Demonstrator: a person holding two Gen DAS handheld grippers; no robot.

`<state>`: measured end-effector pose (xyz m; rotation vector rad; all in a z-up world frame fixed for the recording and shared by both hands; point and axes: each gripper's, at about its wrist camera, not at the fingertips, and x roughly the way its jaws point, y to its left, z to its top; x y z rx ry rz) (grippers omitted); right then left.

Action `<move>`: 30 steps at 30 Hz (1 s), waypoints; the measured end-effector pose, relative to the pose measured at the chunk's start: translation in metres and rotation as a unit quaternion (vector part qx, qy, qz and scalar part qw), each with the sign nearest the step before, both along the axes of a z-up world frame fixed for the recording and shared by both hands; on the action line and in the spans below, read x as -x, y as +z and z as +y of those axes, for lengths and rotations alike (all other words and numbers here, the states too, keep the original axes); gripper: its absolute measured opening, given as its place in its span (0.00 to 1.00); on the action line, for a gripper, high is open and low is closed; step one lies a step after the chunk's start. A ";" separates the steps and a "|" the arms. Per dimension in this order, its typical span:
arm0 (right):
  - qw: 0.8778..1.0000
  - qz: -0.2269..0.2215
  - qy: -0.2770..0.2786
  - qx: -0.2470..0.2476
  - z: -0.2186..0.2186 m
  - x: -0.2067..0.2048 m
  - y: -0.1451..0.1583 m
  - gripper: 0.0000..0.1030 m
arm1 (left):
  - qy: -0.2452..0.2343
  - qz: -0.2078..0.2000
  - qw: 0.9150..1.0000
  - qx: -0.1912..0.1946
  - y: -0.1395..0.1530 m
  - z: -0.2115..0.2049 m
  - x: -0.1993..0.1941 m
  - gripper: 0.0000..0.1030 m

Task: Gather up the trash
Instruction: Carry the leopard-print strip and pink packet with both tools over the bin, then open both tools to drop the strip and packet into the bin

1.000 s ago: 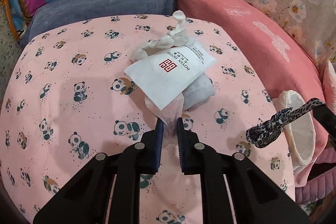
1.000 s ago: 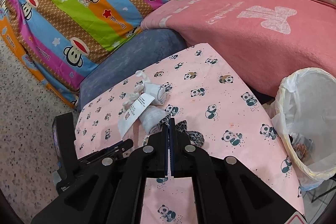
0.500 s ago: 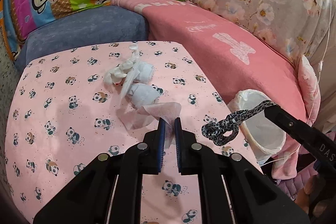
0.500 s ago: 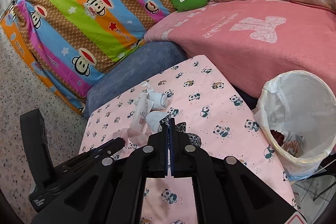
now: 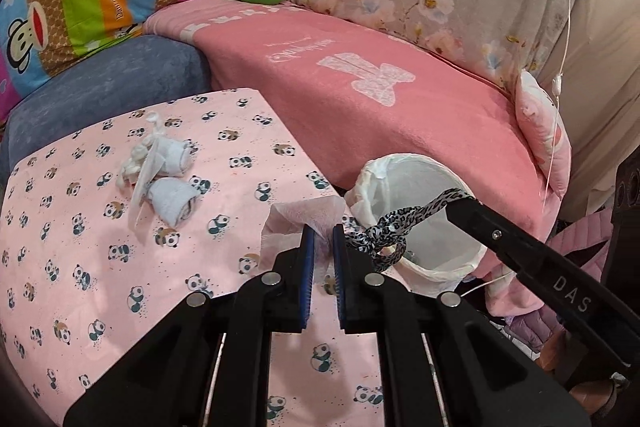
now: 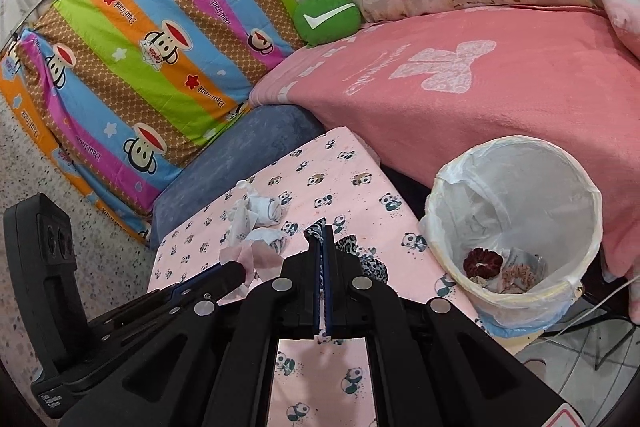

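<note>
At frame centre the left gripper (image 5: pixel 320 231) clamps a crumpled pink tissue (image 5: pixel 301 217), while the right gripper (image 6: pixel 321 231) pinches a leopard-print fabric band (image 5: pixel 390 227) beside the white-lined round bin (image 6: pixel 516 219) at right.

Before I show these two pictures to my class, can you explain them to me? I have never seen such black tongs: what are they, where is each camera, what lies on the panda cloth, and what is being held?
No robot here: a person holds a two-finger gripper in each hand, each with a wide-angle camera looking along its fingers. One picture is the left gripper's view; it is shut on a thin pinkish tissue. The other is the right gripper's view; it is shut on a leopard-print band, hanging over a lined trash bin. On the panda tablecloth lie crumpled white tissues and a paper packet. The bin already holds a dark red scrunchie and other scraps.
</note>
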<state>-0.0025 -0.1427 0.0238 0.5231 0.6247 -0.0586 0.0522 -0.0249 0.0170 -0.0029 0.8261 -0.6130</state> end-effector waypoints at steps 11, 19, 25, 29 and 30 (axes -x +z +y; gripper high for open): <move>0.998 -0.008 -0.065 -0.011 -0.065 0.031 -0.002 0.03 | -0.080 -0.007 0.997 -0.009 0.005 -0.076 0.010 0.09; 0.995 -0.009 -0.101 -0.017 -0.107 0.044 -0.008 0.03 | -0.126 0.001 0.992 -0.011 0.004 -0.127 0.008 0.09; 0.992 -0.005 -0.123 -0.024 -0.133 0.049 -0.016 0.03 | -0.146 0.003 0.989 -0.018 0.004 -0.152 0.005 0.09; 0.991 -0.003 -0.134 -0.027 -0.142 0.050 -0.019 0.03 | -0.152 -0.003 0.988 -0.015 0.010 -0.162 0.004 0.09; 0.990 -0.002 -0.137 -0.028 -0.145 0.050 -0.020 0.03 | -0.153 -0.004 0.988 -0.015 0.011 -0.164 0.004 0.09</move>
